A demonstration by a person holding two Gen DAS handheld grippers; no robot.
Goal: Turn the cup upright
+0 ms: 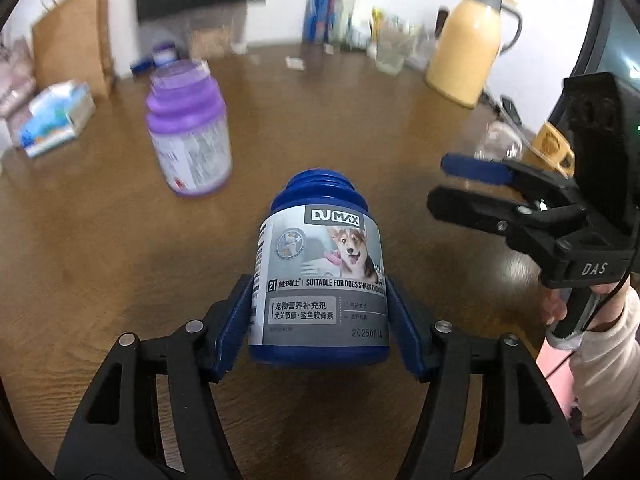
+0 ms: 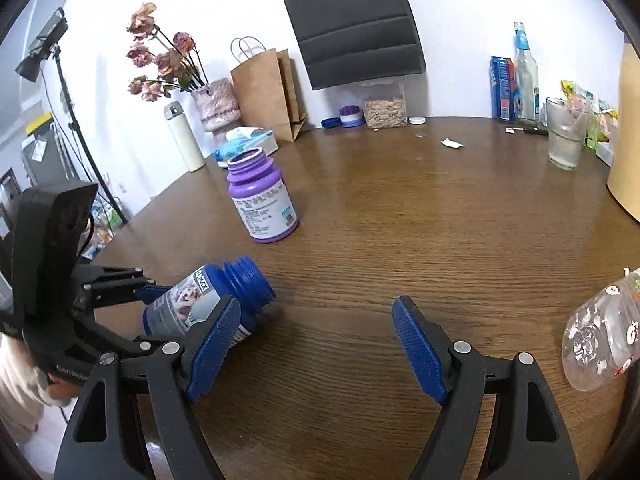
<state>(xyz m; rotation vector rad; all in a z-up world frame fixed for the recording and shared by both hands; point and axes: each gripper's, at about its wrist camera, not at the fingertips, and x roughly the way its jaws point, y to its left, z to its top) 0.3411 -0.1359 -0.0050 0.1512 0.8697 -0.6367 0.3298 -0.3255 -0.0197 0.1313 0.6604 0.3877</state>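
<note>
A blue open-mouthed bottle (image 1: 320,280) with a grey dog label lies tilted, mouth pointing away, between the fingers of my left gripper (image 1: 320,316), which is shut on its lower body. In the right wrist view the blue bottle (image 2: 208,304) is held at the left by the left gripper (image 2: 176,308), mouth toward the table's middle. My right gripper (image 2: 316,344) is open and empty over the wooden table (image 2: 400,220); it also shows in the left wrist view (image 1: 452,184) at the right. A clear plastic cup (image 2: 600,340) lies on its side at the right edge.
A purple open bottle (image 2: 262,196) stands upright mid-table, also in the left wrist view (image 1: 188,136). A glass (image 2: 566,136), bottles, a yellow jug (image 1: 468,44), a paper bag (image 2: 268,92), a tissue pack (image 2: 248,144) and a flower vase (image 2: 216,104) line the far edge.
</note>
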